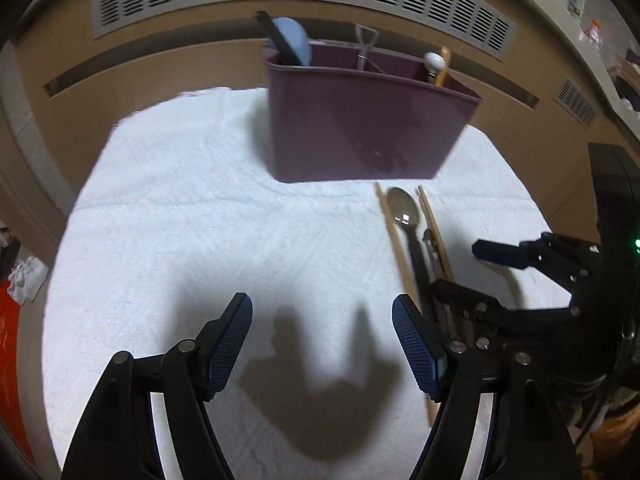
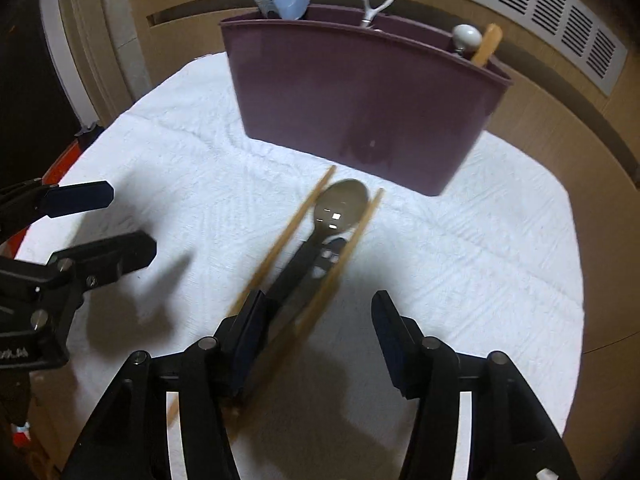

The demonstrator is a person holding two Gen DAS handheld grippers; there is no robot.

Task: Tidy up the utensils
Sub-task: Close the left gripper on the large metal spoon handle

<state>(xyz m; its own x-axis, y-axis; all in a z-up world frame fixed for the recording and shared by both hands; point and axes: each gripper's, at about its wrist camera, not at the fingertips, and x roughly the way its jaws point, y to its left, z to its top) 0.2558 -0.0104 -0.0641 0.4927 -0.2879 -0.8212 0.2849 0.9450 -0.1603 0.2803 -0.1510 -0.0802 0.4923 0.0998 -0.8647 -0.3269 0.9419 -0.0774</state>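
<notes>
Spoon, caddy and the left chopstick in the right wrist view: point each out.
Spoon (image 2: pixel 341 204): right wrist view, middle of its bowl.
Caddy (image 2: pixel 352 96): right wrist view, purple front wall.
Left chopstick (image 2: pixel 298 216): right wrist view, upper part of its shaft, left of the spoon.

Overhead light throws hard dark shadows on the bright white cloth (image 1: pixel 180 208); fisheye edges curve, slight motion blur.

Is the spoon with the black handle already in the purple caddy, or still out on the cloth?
Out. The spoon lies flat on the white cloth in front of the purple caddy, between two wooden chopsticks.
</notes>
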